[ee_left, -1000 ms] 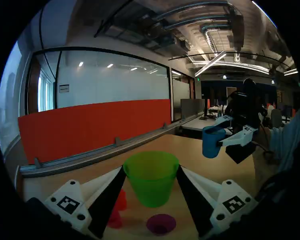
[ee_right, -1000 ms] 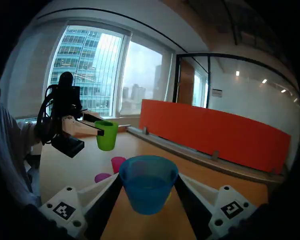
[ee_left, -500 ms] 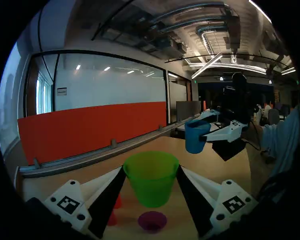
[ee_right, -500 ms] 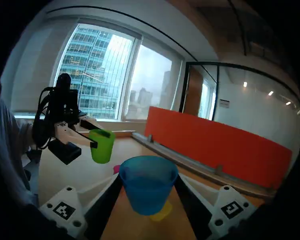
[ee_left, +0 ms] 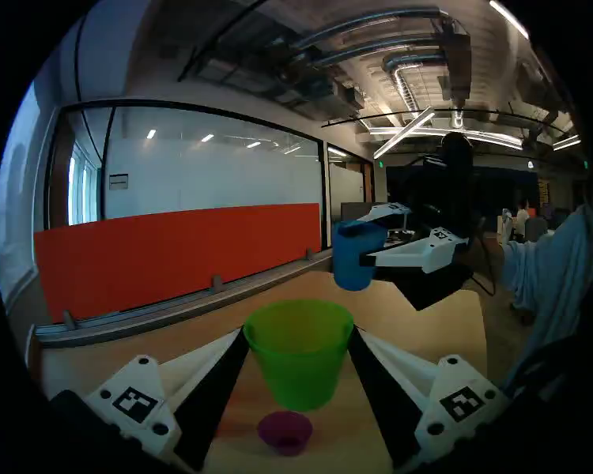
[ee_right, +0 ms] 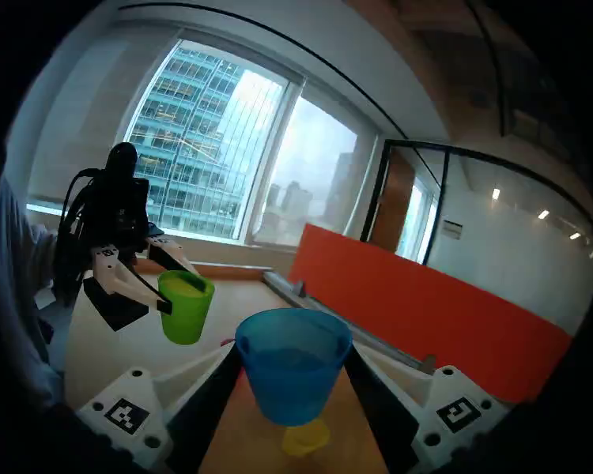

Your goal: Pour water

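In the left gripper view my left gripper [ee_left: 300, 365] is shut on a green cup [ee_left: 299, 351], held upright above the wooden table [ee_left: 423, 316]. Farther off to the right, the right gripper [ee_left: 358, 254] holds a blue cup [ee_left: 354, 254] upright in the air. In the right gripper view my right gripper [ee_right: 293, 370] is shut on that blue cup [ee_right: 293, 365], which has water in it. To its left and beyond, the left gripper [ee_right: 179, 303] carries the green cup [ee_right: 185, 306]. The two cups are apart.
A purple cup [ee_left: 284, 431] stands on the table under the green cup. A yellow cup [ee_right: 305, 437] stands under the blue one. An orange partition [ee_left: 170, 245] runs along the table's far edge. A sleeve [ee_left: 549, 276] is at the right; large windows [ee_right: 209, 174] lie beyond.
The blue cup has moved left and up in the left gripper view, closer to the green cup. The green cup has drifted nearer in the right gripper view. Both stay upright.
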Motion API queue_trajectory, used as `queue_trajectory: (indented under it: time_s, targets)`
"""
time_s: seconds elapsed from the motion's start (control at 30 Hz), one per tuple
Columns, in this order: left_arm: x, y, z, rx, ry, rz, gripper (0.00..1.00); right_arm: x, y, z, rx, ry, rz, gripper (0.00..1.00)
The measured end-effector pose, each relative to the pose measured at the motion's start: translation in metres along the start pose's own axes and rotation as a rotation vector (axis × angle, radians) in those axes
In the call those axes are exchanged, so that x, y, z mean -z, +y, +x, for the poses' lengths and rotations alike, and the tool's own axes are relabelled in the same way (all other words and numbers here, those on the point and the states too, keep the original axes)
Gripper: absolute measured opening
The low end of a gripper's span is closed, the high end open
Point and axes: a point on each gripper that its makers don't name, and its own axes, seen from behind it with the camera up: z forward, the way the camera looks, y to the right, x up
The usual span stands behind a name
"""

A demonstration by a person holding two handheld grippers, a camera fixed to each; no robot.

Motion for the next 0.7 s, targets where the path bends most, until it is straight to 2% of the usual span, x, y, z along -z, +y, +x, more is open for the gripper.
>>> queue_trajectory:
  time_s: [0.4,0.7]
  targets:
    - [0.003,0.01,-0.004,-0.005,-0.003,-0.016,0.88,-0.013,0.007,0.02,0.131,0.017,-0.003,0.9]
    - [0.002,0.017,-0.007,-0.027,-0.004,-0.023,0.88,-0.023,0.015,0.033,0.22,0.024,-0.004,0.9]
